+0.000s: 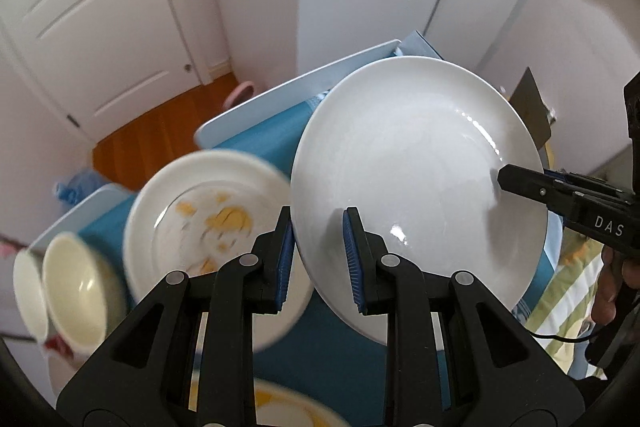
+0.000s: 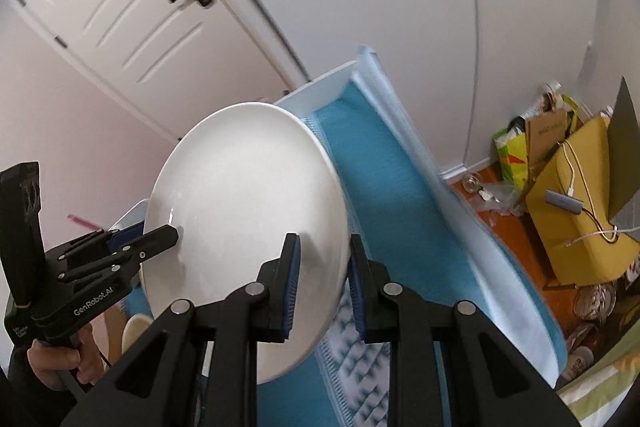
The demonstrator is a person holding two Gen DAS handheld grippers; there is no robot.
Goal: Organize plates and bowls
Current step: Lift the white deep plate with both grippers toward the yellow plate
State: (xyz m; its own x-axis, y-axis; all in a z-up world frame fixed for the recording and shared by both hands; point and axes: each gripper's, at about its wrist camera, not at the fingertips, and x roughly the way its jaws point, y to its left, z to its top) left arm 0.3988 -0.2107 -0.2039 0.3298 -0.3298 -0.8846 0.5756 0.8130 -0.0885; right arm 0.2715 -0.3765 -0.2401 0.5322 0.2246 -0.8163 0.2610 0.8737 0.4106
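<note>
Large white plate held in the air above a table with a blue cloth, gripped from two sides at once. Plate is tilted steeply, not flat: in the left wrist view its upper face turns toward the camera, the high edge pointing away toward the white wall, the low edge near the gripper. In the right wrist view the plate reads as a tall oval, its long axis running from lower right to upper left, concave face toward the left.

Left gripper straddles the plate's lower rim, one blue pad behind it, the other in front; jaws are closed down on the rim. Right gripper likewise pinches the rim on the opposite side, fingers either side of the edge. Each gripper shows in the other's view, its tip against the plate face.

Below on the cloth: a dirty plate with yellow food smears, blurred, and two cream bowls just beside it to the left. Another yellow-smeared dish sits at the bottom edge, mostly hidden.

White door and wood floor behind.
</note>
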